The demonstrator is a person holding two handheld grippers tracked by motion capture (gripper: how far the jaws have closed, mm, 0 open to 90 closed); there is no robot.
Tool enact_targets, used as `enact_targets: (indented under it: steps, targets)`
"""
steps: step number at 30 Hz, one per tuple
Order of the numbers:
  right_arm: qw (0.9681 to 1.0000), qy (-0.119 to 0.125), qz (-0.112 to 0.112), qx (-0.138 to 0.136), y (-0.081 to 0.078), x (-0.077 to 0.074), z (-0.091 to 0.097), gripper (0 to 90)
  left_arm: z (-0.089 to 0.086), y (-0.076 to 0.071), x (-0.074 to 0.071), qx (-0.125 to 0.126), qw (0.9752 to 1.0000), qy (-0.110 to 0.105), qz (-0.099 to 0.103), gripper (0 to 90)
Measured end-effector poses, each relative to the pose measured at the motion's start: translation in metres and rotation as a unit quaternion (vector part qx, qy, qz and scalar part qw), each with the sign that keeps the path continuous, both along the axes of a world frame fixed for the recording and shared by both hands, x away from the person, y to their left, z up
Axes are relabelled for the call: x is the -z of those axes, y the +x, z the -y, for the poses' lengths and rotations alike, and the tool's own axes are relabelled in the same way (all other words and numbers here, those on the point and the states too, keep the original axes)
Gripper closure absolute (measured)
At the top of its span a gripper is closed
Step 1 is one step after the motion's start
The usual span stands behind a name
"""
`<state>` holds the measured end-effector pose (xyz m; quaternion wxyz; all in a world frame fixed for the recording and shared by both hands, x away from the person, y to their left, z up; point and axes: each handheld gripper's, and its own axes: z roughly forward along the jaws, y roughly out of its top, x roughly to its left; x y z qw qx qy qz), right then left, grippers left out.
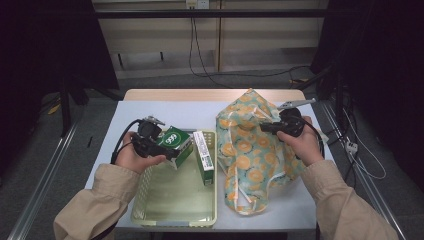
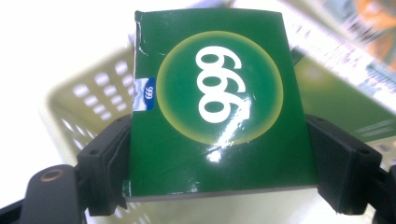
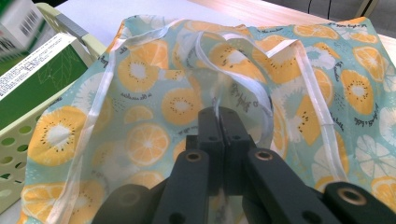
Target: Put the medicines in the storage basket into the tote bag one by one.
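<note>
A dark green box marked 999 (image 1: 176,140) (image 2: 212,107) is held above the pale green basket (image 1: 165,202) by my left gripper (image 1: 167,150) (image 2: 219,168), whose jaws press on its two sides. My right gripper (image 1: 263,128) (image 3: 218,116) is shut on a white strap (image 3: 216,100) of the fruit-print cloth bag (image 1: 250,150) (image 3: 154,93), holding it up at the right of the basket. A second green and white box (image 1: 204,156) (image 3: 32,74) stands on edge against the basket's right wall.
The basket (image 2: 70,100) and bag rest on a white sheet (image 1: 125,120) over a wooden table (image 1: 200,94). Cables (image 1: 360,160) trail off the table's right side. Dark stands flank the table on both sides.
</note>
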<state>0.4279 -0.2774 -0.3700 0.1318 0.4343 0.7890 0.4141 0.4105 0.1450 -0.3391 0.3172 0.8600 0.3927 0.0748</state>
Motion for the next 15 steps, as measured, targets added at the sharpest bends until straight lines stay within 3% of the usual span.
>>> enact_targets:
  steps: [6, 9, 15]
  targets:
    - [1.0000, 0.000, 0.000, 0.000, 0.001, 0.000, -0.001, 89.6, 0.010, 0.003, -0.034, 0.008, 0.9994, -0.025, 0.021, 17.3]
    - [1.0000, 0.001, 0.002, 0.001, 0.001, -0.001, -0.001, 89.6, 0.021, 0.003, -0.048, 0.024, 0.9987, -0.032, 0.030, 17.3]
    - [1.0000, 0.001, 0.004, 0.002, 0.002, -0.003, 0.001, 89.6, 0.052, 0.005, -0.061, 0.056, 0.9966, -0.047, 0.040, 17.3]
